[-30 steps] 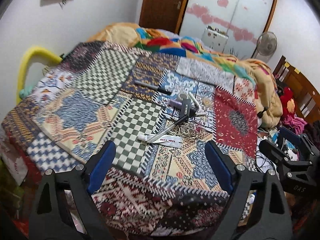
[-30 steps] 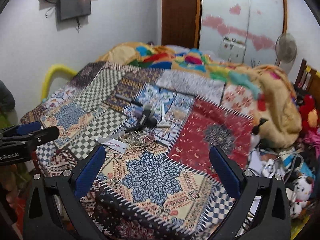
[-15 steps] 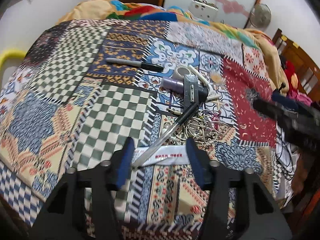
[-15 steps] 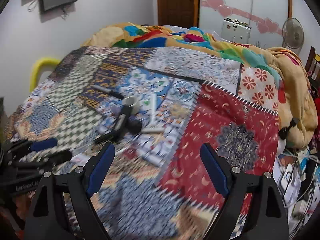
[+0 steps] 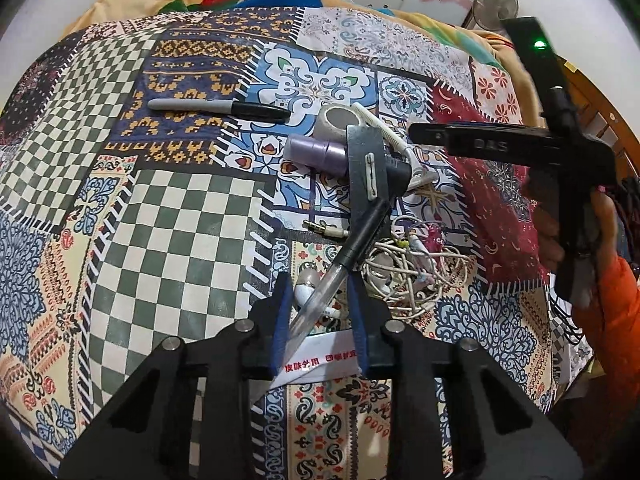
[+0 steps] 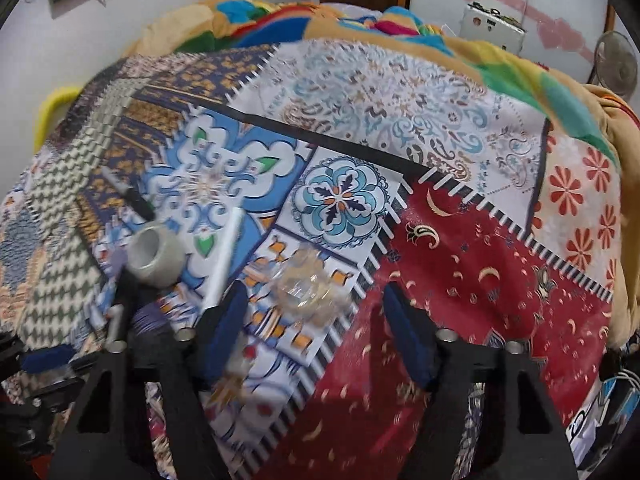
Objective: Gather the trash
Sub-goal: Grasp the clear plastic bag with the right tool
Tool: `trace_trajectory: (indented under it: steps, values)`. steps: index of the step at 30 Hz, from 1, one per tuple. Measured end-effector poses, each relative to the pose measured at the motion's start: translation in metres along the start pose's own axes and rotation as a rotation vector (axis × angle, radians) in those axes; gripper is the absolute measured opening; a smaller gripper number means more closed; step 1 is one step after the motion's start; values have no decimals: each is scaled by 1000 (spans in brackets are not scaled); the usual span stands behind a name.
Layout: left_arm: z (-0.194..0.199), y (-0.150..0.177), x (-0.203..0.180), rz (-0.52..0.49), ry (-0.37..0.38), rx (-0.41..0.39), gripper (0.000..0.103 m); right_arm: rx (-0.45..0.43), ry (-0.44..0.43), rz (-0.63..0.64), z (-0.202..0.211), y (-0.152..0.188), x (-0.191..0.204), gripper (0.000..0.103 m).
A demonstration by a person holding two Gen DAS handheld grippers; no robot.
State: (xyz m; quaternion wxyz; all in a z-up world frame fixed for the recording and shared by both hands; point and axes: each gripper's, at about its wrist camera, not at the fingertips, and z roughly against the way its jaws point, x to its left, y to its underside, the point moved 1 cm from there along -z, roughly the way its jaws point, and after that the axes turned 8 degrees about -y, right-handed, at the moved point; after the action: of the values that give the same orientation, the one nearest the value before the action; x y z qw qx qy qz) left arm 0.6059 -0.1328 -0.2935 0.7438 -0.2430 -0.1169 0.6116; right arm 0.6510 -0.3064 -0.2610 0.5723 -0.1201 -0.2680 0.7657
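Observation:
On the patchwork bedspread lies a clear pen with a black cap, across a white packet with red print. My left gripper hovers low over both. Its jaws are closing, with the pen's clear end and the packet between the blue pads; neither pad presses on them. My right gripper is closing too, just short of a crumpled clear wrapper that lies ahead of its fingertips, untouched. In the left wrist view the right gripper shows as a black bar held by a hand in an orange sleeve.
A black marker, a grey tape roll, a purple cylinder, a grey block, a white stick and tangled white earphone cable crowd the bed's middle. A bunched colourful blanket lies at the far end.
Both grippers have dropped toward the clutter on the bed and their jaws have narrowed. The left now straddles the pen and packet; the right has swung in over the clear wrapper.

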Motion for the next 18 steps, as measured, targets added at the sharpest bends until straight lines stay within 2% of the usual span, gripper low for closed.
trace_trajectory:
  steps: [2, 4, 13, 18]
  values:
    - [-2, 1, 2, 12, 30, 7, 13, 19, -6, 8, -7, 0, -1, 41]
    - [-2, 1, 4, 31, 46, 14, 11, 16, -11, 27, -8, 1, 1, 32]
    - [23, 8, 3, 61, -3, -19, 11, -11, -22, -31, 18, 21, -1, 30]
    - [54, 13, 3, 109, -21, -46, 11, -48, 31, -29, 53, 35, 13, 30]
